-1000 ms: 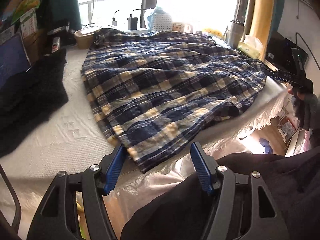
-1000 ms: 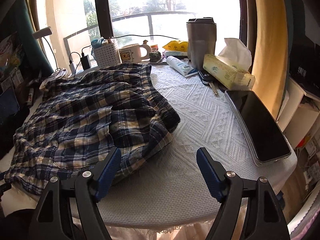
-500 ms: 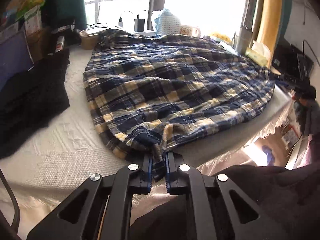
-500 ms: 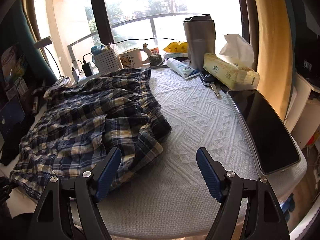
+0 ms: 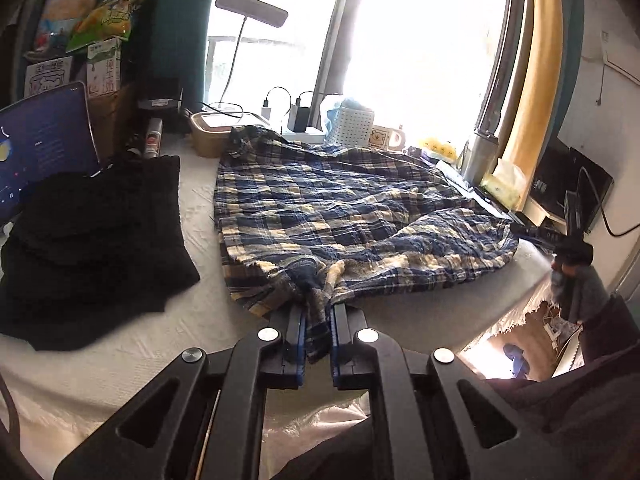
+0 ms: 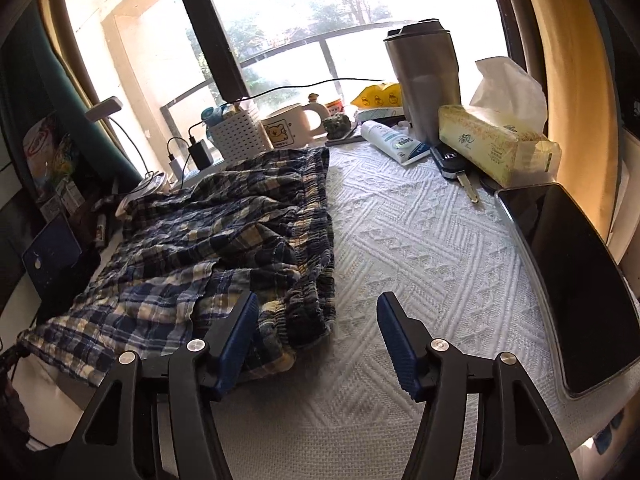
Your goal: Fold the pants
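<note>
- Plaid pants (image 5: pixel 344 216): laid out rumpled across the white textured table cover (image 6: pixel 420 248), elastic waistband (image 6: pixel 320 240) toward the right-hand side, hem end toward the near edge.
- Left gripper (image 5: pixel 318 340): clamped on a bunched near hem of the pants, cloth pinched between the blue pads.
- Right gripper (image 6: pixel 316 336): jaws spread wide, nothing held; left pad is seen over the waistband corner, right pad over bare cover.
- Step in hand, as judged: corners being secured ahead of a fold; one end gripped, the other not yet taken.
- Next move, as judged: the waistband corner is to be brought between the right pads and pinched, then both ends lifted together.
- Nearby items to be kept clear: black garment (image 5: pixel 92 240), tissue box (image 6: pixel 496 144), phone (image 6: pixel 572 272), tumbler (image 6: pixel 424 80).
</note>
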Demonstrator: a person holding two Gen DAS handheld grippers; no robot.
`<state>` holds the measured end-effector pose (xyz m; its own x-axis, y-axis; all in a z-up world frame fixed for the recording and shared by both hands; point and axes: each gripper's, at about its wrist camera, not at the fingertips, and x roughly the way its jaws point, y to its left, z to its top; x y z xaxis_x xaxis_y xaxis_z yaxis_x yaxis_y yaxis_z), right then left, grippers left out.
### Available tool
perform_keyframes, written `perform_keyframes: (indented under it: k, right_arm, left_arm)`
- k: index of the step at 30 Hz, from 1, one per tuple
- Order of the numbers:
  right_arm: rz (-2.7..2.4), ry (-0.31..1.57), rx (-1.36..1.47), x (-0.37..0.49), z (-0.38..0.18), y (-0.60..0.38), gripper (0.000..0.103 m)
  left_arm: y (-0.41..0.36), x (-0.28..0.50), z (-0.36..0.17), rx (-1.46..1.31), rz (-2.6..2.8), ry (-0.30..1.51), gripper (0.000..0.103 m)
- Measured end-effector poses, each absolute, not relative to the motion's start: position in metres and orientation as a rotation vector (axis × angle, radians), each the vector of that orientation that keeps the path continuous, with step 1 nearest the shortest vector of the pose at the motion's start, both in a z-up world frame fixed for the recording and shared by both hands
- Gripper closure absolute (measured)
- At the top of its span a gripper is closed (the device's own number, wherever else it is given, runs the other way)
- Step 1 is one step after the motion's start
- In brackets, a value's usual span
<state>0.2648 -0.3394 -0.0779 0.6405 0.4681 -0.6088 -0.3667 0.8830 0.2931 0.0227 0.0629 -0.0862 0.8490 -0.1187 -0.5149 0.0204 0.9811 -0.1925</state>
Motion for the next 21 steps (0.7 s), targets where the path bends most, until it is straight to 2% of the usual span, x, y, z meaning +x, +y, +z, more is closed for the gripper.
perform_keyframes:
  k: [8,10,16,17,19,20,21]
  right_arm:
    - [0.537,0.744,0.110,0.246,-0.092,-0.324,0.037]
    - [0.504,0.745,0.054,0.247,-0.094,-0.320,0.017]
    - [0.523,0.729,0.026,0.256,-0.093,-0.310,0.017]
    - [0.532,0.731,0.027,0.258,-0.094,-0.307,0.019]
    - [0.543,0.746,0.015,0.259,-0.097,-0.301,0.056]
    - [0.532,0.750,-0.003,0.259,-0.099,-0.299,0.064]
    - [0.533,0.757,-0.011,0.258,-0.101,-0.298,0.076]
  left_arm:
    - [0.075,0.035,-0.109,-0.234,-0.069,0.613,0.096]
    - [0.075,0.038,-0.112,-0.245,-0.070,0.624,0.096]
    - [0.067,0.035,-0.110,-0.251,-0.168,0.632,0.096]
    - [0.065,0.033,-0.109,-0.244,-0.181,0.631,0.096]
    - [0.063,0.027,-0.107,-0.234,-0.210,0.635,0.096]
    - [0.063,0.025,-0.105,-0.228,-0.215,0.631,0.096]
    - [0.062,0.022,-0.102,-0.222,-0.222,0.628,0.096]
